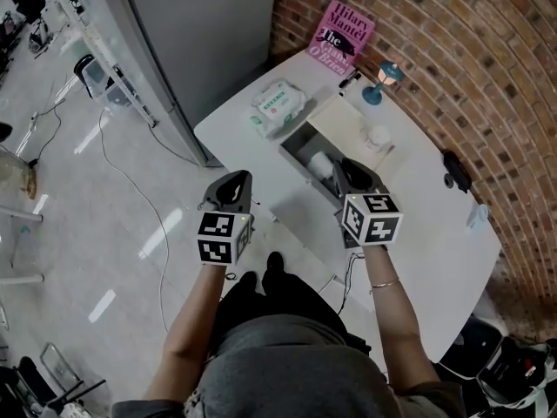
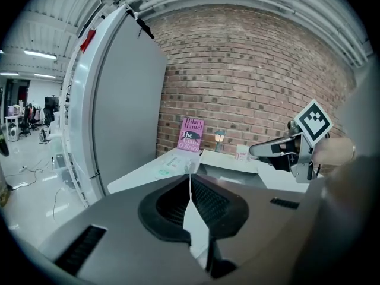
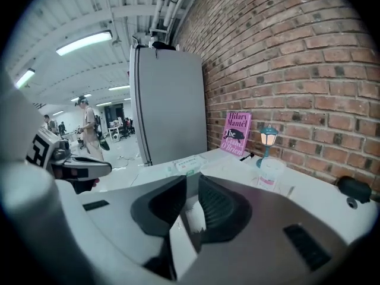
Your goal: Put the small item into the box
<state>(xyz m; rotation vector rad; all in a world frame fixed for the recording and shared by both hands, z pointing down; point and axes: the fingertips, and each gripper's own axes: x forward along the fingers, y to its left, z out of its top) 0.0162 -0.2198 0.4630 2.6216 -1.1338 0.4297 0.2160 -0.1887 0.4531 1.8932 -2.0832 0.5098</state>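
Seen from above, a person stands at a white tabletop (image 1: 418, 225) beside a brick wall (image 1: 487, 77), holding tongs in each hand; the left tongs (image 1: 238, 178) hover near the tabletop's edge, tips pressed together with nothing between them; the right tongs (image 1: 343, 164) hang over an open grey box (image 1: 298, 144), slightly spread, a narrow gap between them, pinching nothing; a small white item (image 1: 321, 164) lies inside the box, just beside the right tongs' tips; a packet of wipes (image 1: 278, 104) sits beside the box; a pink book (image 1: 341, 30) leans on the wall near a little lamp (image 1: 385, 78).
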